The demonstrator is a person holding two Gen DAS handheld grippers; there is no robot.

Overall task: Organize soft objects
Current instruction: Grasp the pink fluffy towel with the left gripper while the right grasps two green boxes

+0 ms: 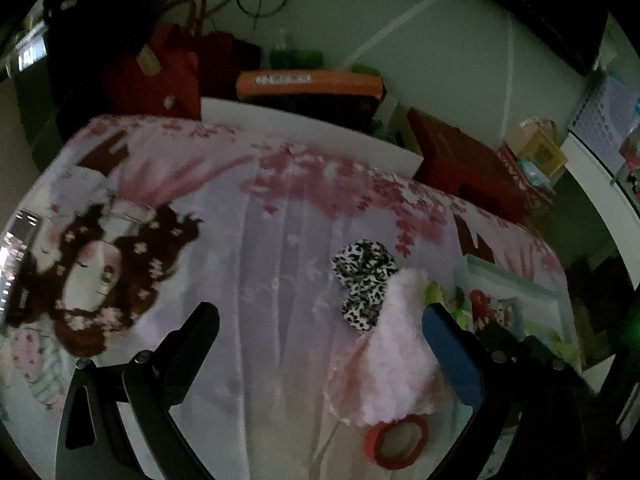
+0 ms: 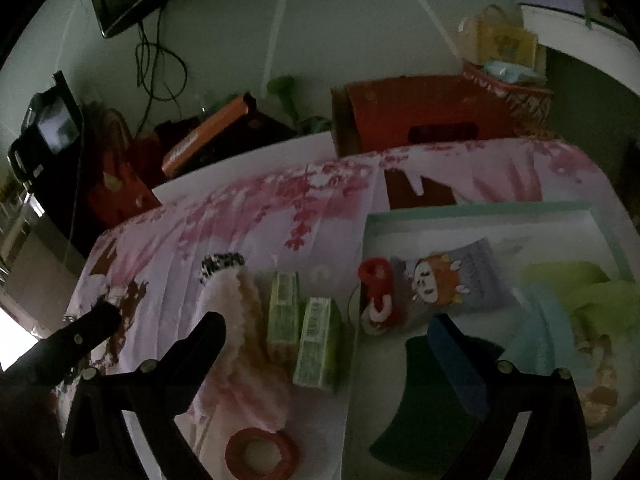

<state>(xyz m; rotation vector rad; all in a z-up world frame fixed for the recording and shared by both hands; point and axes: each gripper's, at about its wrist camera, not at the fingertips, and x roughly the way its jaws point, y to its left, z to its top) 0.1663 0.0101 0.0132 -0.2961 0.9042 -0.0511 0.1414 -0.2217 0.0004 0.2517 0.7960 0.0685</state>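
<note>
The pink fluffy cloth (image 1: 394, 344), judged light and limp, is lying at two o'clock of the wide-open left tool (image 1: 320, 320); its bunched middle is being favoured; the right tool (image 2: 326, 334) is also being held wide.

open cloth (image 1: 248, 280) left, green packs (image 2: 304, 332) right

left tool (image 1: 320, 316): jaws spread, empty | right tool (image 2: 328, 328): jaws spread, empty
</note>
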